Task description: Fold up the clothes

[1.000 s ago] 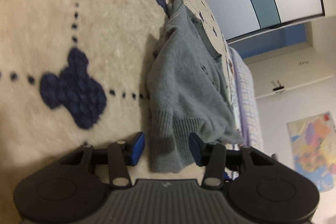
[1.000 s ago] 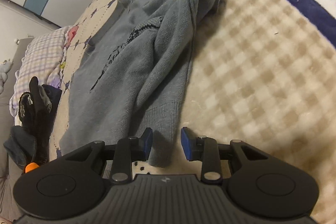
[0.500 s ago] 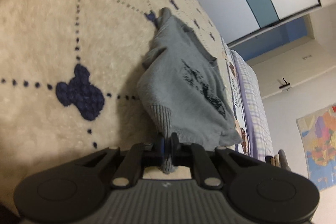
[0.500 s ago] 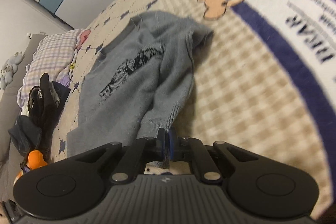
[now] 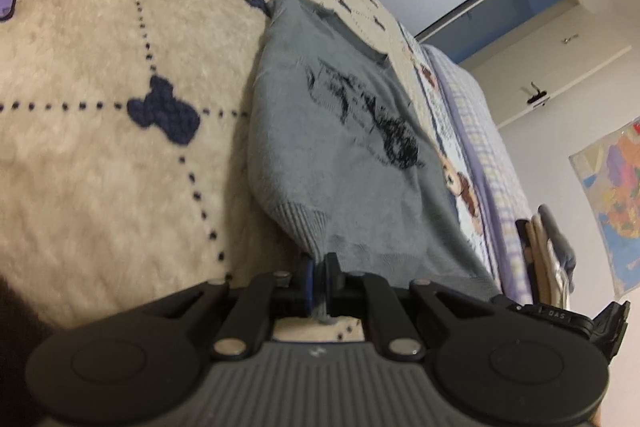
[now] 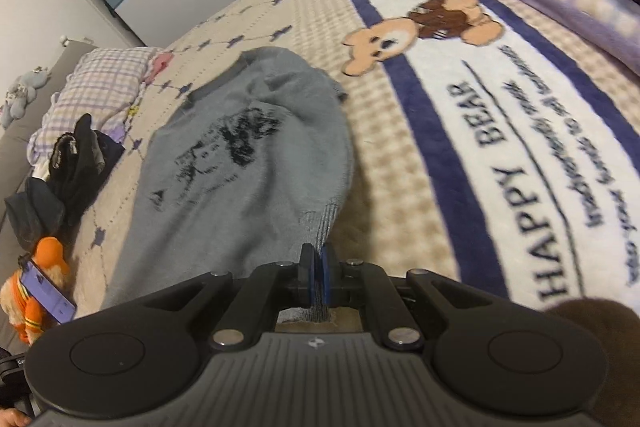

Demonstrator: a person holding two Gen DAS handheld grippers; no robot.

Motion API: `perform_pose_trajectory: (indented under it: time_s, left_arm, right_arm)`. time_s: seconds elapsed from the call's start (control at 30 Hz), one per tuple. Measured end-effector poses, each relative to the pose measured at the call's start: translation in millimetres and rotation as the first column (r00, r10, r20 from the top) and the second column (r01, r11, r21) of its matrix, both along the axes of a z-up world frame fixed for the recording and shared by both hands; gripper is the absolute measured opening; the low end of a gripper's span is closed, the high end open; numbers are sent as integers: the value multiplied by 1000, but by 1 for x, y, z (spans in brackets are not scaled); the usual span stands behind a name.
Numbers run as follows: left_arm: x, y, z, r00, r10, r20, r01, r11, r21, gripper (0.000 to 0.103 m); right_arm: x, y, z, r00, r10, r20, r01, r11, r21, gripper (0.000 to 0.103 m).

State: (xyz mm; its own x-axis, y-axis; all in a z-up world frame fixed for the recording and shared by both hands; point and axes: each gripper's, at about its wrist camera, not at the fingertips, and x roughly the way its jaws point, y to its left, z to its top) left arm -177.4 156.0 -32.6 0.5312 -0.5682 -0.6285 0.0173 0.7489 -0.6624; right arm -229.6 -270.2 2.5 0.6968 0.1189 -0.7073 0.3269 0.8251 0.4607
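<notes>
Both pairs of fingers are clamped tight on the grey knit sweater [image 5: 344,147] — the left gripper [image 5: 318,281] pinches the ribbed hem at one bottom corner, and the right gripper [image 6: 319,279] pinches the ribbed band at the opposite corner. Blue pads press on a thin strip of knit in each view, with a tuft of fabric showing below the jaws.

Beyond the two grips, the sweater lies front-up on the bear-print blanket [image 6: 500,155] that covers the bed, its dark chest print [image 6: 240,143] showing and its neckline at the far end. The near hem appears raised off the blanket, while the upper body rests on it. Holding both bottom corners at once makes sense for a fold: it keeps the hem taut and square — likely so that the lower half can be carried toward the neckline in one even sweep.

A pile of dark clothes [image 6: 76,163] and an orange plush toy [image 6: 36,287] sit off to the side, well apart from the sweater.
</notes>
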Motion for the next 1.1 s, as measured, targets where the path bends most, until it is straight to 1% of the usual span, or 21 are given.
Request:
perform_pose_trajectory:
  time_s: [0.13,0.23,0.27,0.3,0.33,0.37,0.4,0.53,0.63,0.7,0.73,0.83,0.97,1.03,1.1]
  left_arm:
    - [-2,1,-13,1000,8,-15,-8,1000,27,4]
    - [-3,7,-24,999,21,-48,-21,1000,5,5]
    - [-5,11,-27,998,27,-54,-27,1000,-10,7]
    - [-7,14,-30,998,32,-61,-34,999,-24,14]
    - [-8,17,-33,997,37,-68,-40,999,-37,19]
    - [-10,20,-35,996,42,-75,-45,998,-47,30]
    - [-12,23,-37,996,46,-80,-50,997,-55,35]
    - [-22,28,-40,997,49,-66,-54,996,-76,38]
    - [-29,21,-39,999,39,-28,-41,998,-53,39]
    - [-32,15,-40,1000,17,-5,-17,999,-34,40]
    - [-33,12,-42,1000,7,-2,-7,999,-33,40]
    - [-36,9,-50,1000,8,-1,-8,997,-76,40]
    - [-39,8,-58,1000,20,-11,-21,992,-122,40]
    - [-41,6,-57,1000,14,8,-14,995,-103,40]
    - [-44,1,-54,999,1,37,0,999,-44,40]
  right_arm:
    - [-7,-2,-15,999,-8,-33,8,1000,-5,5]
    - [-6,-3,-25,998,-18,-59,18,1000,-2,7]
    - [-6,-3,-27,998,-23,-66,23,1000,4,8]
    - [-6,-4,-28,997,-26,-69,27,1000,10,8]
    - [-7,-4,-28,997,-26,-68,27,1000,15,8]
    - [-7,-5,-28,997,-24,-67,25,1000,18,9]
    - [-8,-6,-28,998,-24,-66,25,999,21,11]
    - [-14,-3,-29,998,-17,-63,17,1000,6,17]
    - [-18,1,-33,998,7,-66,-6,1000,7,21]
    - [-21,4,-36,998,18,-67,-17,1000,8,26]
    - [-22,6,-38,997,24,-69,-23,1000,6,27]
    - [-23,12,-42,996,48,-80,-47,999,6,28]
    - [-23,24,-46,992,93,-85,-96,995,-32,30]
    - [-23,30,-48,989,116,-93,-122,990,-64,31]
    - [-22,35,-52,986,130,-102,-139,987,-86,31]
